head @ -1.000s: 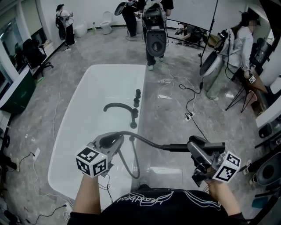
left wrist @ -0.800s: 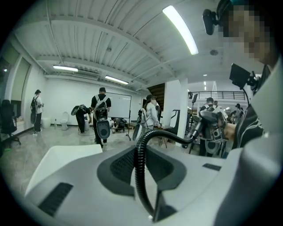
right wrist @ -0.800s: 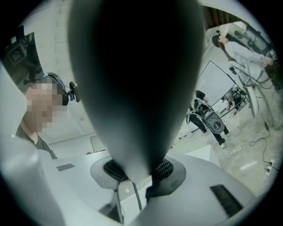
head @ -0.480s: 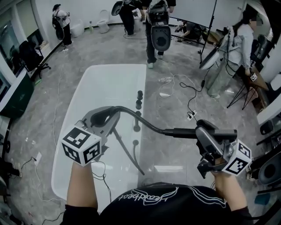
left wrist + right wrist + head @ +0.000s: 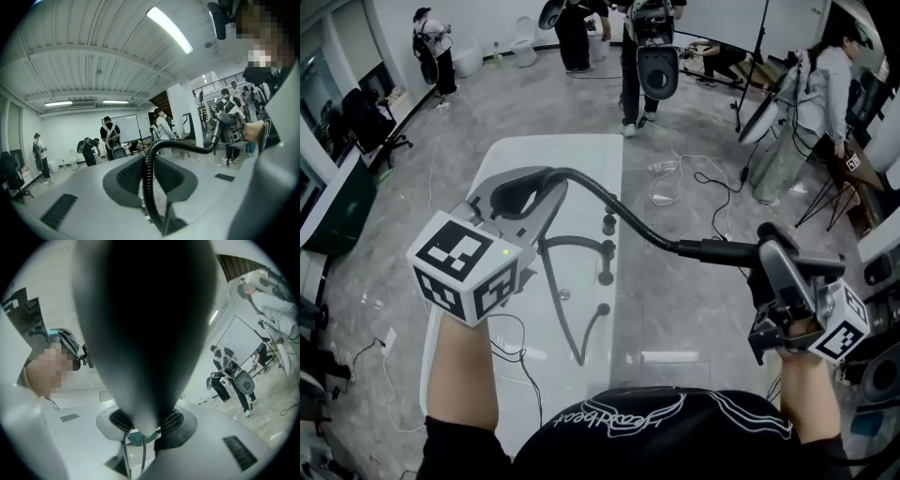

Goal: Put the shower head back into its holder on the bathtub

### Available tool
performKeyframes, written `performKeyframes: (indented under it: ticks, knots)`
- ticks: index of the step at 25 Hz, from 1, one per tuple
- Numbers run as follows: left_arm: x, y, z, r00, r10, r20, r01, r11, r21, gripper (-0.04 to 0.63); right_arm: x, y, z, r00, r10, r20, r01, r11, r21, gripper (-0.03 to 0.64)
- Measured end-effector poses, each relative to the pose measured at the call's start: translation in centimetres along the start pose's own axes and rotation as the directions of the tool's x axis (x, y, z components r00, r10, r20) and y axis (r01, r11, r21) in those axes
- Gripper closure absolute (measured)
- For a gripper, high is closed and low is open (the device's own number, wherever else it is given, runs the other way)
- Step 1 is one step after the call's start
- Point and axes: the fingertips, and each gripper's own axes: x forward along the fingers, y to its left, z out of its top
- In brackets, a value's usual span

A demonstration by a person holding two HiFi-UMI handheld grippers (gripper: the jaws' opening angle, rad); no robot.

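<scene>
Two claws share the load. My right claw (image 5: 773, 267) is clenched on the shower head (image 5: 722, 251); in the right gripper view its dark body fills the gap between the jaws. My left claw (image 5: 520, 197) is clamped on the ribbed hose (image 5: 628, 220), which the left gripper view shows running straight up between its jaws.

I hold the shower head in the air, out over the floor to the right of the bathtub (image 5: 581, 155). Its long axis lies roughly level and runs left to right, with the hose end pointing left toward the tub. From there the hose arches up and over to my left claw.

What matters for the next move is the row of dark fittings (image 5: 606, 251) on the tub's right rim. They sit to the left of the right claw and well below it. I judge the holder is one of them, but I cannot tell which. My right hand carries the head, so it must travel left and down and tip the handle upright. My left claw is already above the tub and only manages slack.
</scene>
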Motion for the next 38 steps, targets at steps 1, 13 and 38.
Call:
performKeyframes:
  ticks: [1,13,38]
  knots:
    - [0.3,0.3,0.5,1.0,0.005,0.004,-0.005,1.0,0.013,0.528,0.2,0.2,0.5,1.0,0.011,0.009,-0.011,1.0,-0.006,0.497]
    - [4.1,3.0,5.2,0.994,0.113,0.007,-0.113,0.984,0.137,0.528,1.7,-3.0,5.4,0.991,0.125,0.053,-0.124,0.992,-0.024,0.499]
    - [0.6,7.4,-1.0,0.949,0.315,0.004,-0.314,0.946,-0.081,0.528,9.7,-9.4,1.1,0.959,0.278,-0.059,-0.271,0.957,0.099,0.499]
